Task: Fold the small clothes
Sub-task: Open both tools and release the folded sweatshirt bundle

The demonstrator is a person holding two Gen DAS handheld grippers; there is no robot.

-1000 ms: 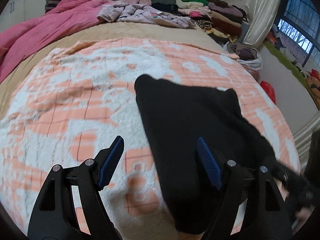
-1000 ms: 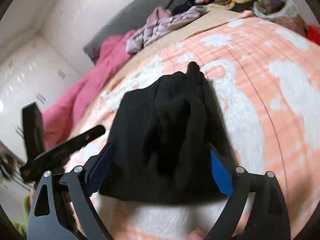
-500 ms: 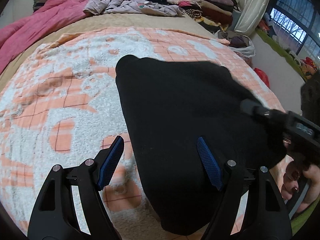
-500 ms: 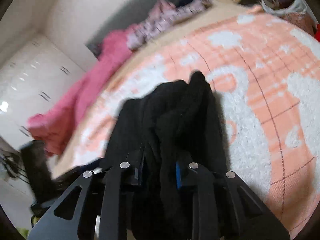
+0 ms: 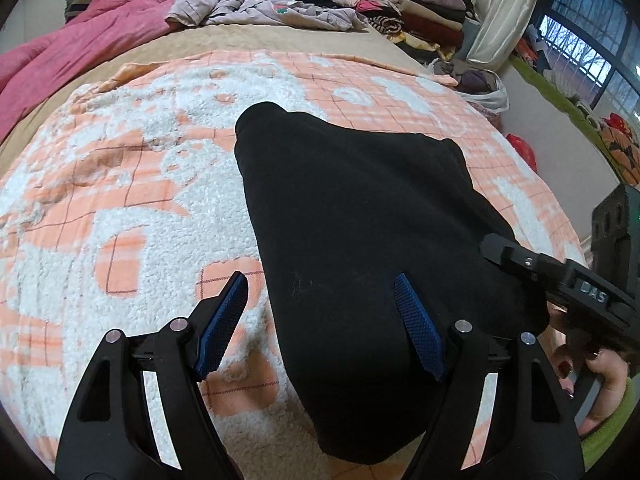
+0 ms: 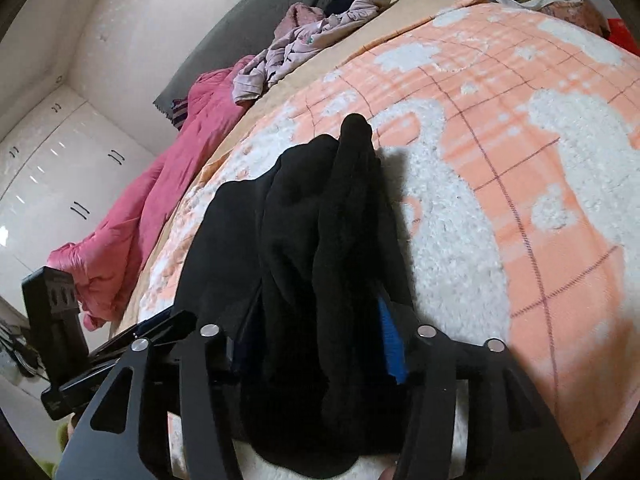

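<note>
A black garment (image 5: 360, 216) lies on the orange and white fleece blanket (image 5: 132, 184). My left gripper (image 5: 320, 320) is open, its right blue pad (image 5: 420, 332) over the garment's near edge and its left pad over the blanket. In the right wrist view my right gripper (image 6: 316, 340) has its jaws partly apart, with a bunched fold of the black garment (image 6: 320, 220) between them. A blue pad (image 6: 390, 340) shows beside the cloth. The right gripper also shows at the right of the left wrist view (image 5: 560, 276).
A pink quilt (image 5: 80, 40) and loose lilac clothes (image 5: 260, 8) lie at the bed's far side. Stacked folded clothes (image 5: 400, 4) sit at the far right. A white plastic bag (image 5: 480, 84) and red bag (image 5: 520, 148) lie beside the bed. White cupboards (image 6: 60, 160) stand behind.
My right gripper closed on the bunched garment half a second ago and its jaws now stand wider apart. The left gripper has stayed open and the view has drawn back a little.
</note>
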